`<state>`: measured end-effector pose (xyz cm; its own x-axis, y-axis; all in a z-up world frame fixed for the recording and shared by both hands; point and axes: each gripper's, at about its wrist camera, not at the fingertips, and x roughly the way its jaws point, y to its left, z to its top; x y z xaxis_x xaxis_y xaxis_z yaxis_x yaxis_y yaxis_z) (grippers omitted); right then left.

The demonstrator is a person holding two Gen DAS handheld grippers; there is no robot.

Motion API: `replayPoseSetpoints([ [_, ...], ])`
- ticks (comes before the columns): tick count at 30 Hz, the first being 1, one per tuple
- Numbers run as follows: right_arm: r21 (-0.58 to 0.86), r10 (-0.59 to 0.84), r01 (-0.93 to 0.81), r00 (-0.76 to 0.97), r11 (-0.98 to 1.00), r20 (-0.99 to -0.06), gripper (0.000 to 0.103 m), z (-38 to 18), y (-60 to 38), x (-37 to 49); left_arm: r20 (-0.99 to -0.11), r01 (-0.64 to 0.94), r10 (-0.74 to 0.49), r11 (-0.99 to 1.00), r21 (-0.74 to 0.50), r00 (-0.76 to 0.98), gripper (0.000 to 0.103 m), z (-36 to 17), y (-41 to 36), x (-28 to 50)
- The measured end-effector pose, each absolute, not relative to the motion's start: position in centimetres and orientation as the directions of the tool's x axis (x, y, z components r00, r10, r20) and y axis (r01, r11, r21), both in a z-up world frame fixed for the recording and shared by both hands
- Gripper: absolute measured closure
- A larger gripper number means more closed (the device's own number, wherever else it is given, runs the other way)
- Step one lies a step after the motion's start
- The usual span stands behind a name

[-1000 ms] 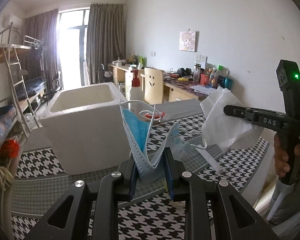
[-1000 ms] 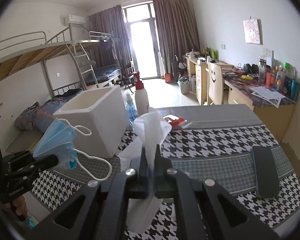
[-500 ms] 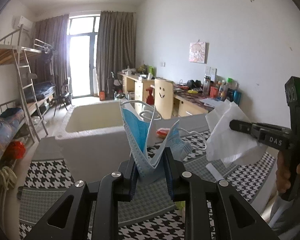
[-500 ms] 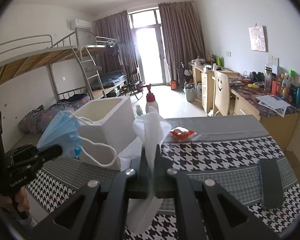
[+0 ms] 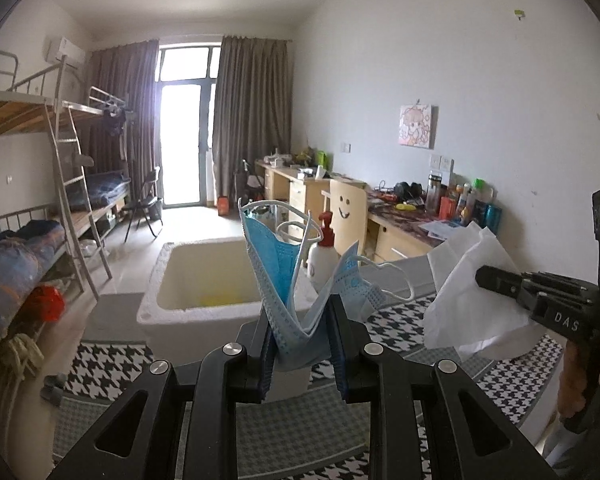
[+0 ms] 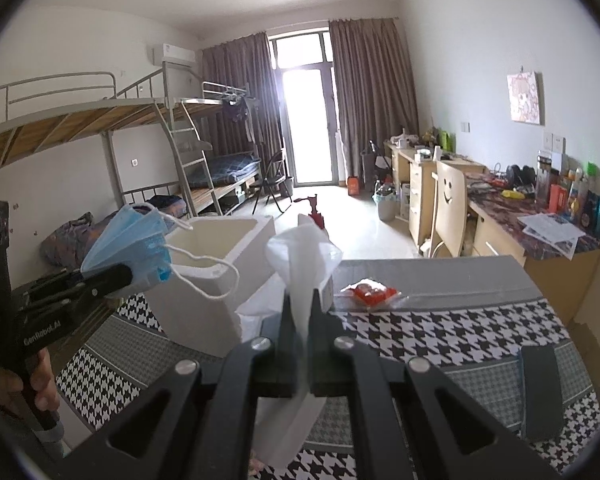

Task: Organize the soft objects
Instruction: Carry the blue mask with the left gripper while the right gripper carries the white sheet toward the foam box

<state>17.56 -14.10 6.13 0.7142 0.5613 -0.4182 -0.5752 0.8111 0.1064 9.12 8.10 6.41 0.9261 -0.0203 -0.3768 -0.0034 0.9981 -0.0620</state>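
Holding soft things above the white foam box [image 5: 204, 280]: left gripper [image 5: 300, 320] clamped on a pleated blue face mask [image 5: 278, 264], right gripper [image 6: 300, 312] clamped on a crumpled white tissue [image 6: 300, 256].

Only the left wrist view looks down into the box's cream interior, the mask hanging just in front of its near rim, white ear loops dangling. Only the right wrist view shows the red plastic-wrapped packet [image 6: 370, 292] and flat dark grey slab [image 6: 540, 388], both to the right of the box on the black-and-white houndstooth cloth [image 6: 440, 336]; the tissue rises beside the box's right corner.
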Motion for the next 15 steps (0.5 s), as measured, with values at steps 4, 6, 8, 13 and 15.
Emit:
replayPoseSetpoints([
  [4,0.101,0.573,-0.588,0.71,0.802,-0.409,0.097,6.5,-13.6,17.8,-0.362,-0.014,-0.004,0.999,-0.047,0.932,0.078,7.1,8.2,9.3],
  [6,0.103,0.58,-0.594,0.708,0.798,-0.404,0.097,6.7,-13.3,18.0,-0.359,-0.019,0.003,0.999,-0.042,0.934,0.078,7.3,8.1,9.5],
  [8,0.105,0.586,-0.6,0.704,0.793,-0.402,0.097,6.8,-13.0,18.2,-0.353,-0.025,0.009,0.999,-0.039,0.935,0.078,7.6,8.1,9.6],
  [13,0.093,0.588,-0.608,0.701,0.789,-0.404,0.097,7.3,-12.1,18.5,-0.361,-0.03,0.01,0.998,-0.048,0.932,0.078,7.9,8.6,10.4],
  [15,0.091,0.594,-0.616,0.697,0.783,-0.402,0.097,7.5,-11.8,18.7,-0.354,-0.046,0.027,0.998,-0.043,0.935,0.078,8.1,8.8,10.6],
])
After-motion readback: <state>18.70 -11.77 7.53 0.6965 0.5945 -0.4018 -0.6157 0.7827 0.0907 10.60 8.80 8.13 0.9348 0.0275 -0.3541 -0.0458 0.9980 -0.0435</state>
